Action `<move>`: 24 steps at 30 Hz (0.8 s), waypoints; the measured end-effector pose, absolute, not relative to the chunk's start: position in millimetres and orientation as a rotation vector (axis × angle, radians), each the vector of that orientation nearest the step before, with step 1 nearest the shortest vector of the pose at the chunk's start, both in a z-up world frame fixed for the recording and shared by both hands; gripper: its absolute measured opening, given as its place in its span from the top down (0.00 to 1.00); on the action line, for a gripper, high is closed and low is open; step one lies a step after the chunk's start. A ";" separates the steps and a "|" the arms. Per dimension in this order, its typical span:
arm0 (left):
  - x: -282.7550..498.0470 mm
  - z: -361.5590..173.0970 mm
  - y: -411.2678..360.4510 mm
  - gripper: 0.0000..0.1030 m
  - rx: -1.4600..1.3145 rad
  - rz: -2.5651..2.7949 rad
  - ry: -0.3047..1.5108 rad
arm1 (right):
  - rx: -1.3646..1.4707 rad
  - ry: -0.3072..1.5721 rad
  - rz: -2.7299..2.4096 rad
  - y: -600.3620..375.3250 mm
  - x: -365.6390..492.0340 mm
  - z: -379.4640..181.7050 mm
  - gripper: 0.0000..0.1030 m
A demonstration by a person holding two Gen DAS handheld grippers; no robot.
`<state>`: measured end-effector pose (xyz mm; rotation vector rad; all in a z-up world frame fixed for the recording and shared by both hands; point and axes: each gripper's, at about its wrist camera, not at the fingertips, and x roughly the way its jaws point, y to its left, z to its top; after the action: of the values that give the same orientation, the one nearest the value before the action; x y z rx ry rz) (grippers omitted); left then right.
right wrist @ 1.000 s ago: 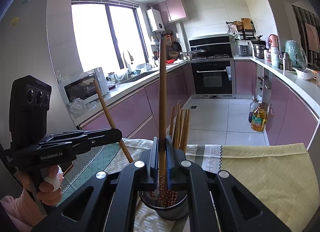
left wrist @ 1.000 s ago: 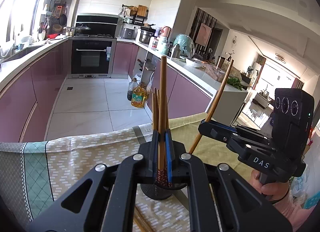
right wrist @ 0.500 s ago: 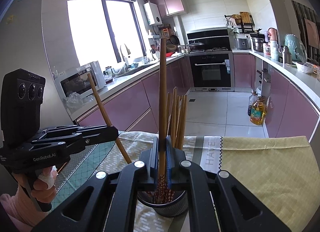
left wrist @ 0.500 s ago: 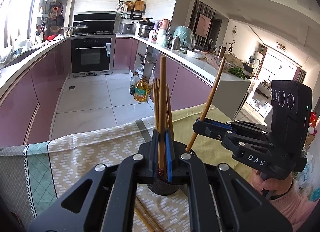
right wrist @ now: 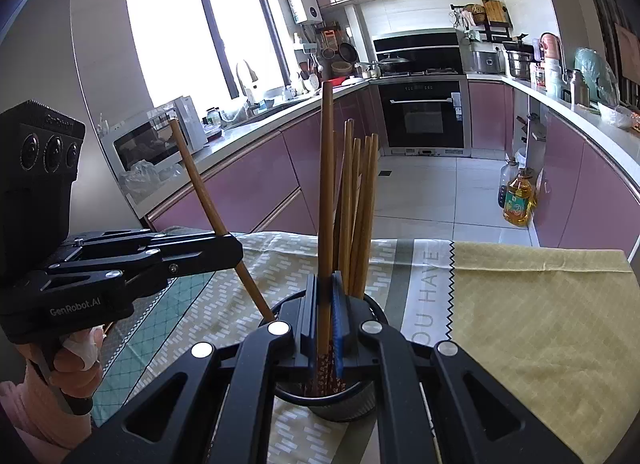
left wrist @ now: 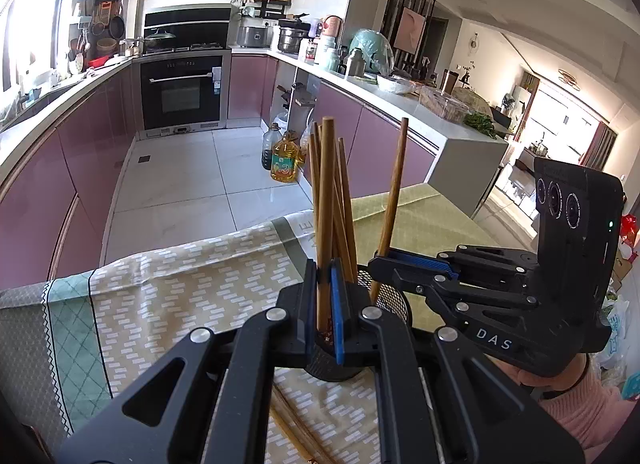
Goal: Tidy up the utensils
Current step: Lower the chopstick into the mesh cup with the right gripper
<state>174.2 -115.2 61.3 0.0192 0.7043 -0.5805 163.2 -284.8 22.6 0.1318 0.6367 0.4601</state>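
While both chopsticks hang over the mesh holder [right wrist: 362, 394]: left gripper [left wrist: 324, 284] clamped on one [left wrist: 326, 200], right gripper [right wrist: 325, 296] on another [right wrist: 327, 184]. Tips probably inside already; tilted release risks snagging neighbours, tipping holder.

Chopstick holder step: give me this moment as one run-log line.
left gripper: shut on chopstick | right gripper: shut on chopstick | both tips over mesh chopstick holder | loose chopsticks on tablecloth

chopstick [left wrist: 325, 224] tips hidden inside holder [left wrist: 394, 296]
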 end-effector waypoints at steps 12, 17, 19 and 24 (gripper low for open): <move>197.0 40.9 -124.9 0.92 0.007 -0.573 0.747 | 0.156 0.654 0.450 -288.4 175.1 16.2 0.94; 201.7 31.7 -126.5 0.92 -0.016 -0.575 0.763 | 0.164 0.658 0.451 -289.8 176.4 14.3 0.94; 201.1 27.5 -126.9 0.92 -0.026 -0.580 0.771 | 0.166 0.661 0.453 -289.8 176.2 13.0 0.94; 202.7 15.6 -126.1 0.92 -0.044 -0.580 0.796 | 0.175 0.666 0.456 -291.2 176.4 10.3 0.92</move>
<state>202.7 -126.1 15.6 -0.0439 0.7961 -0.5800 176.4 -291.2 10.3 0.1754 0.6661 0.4564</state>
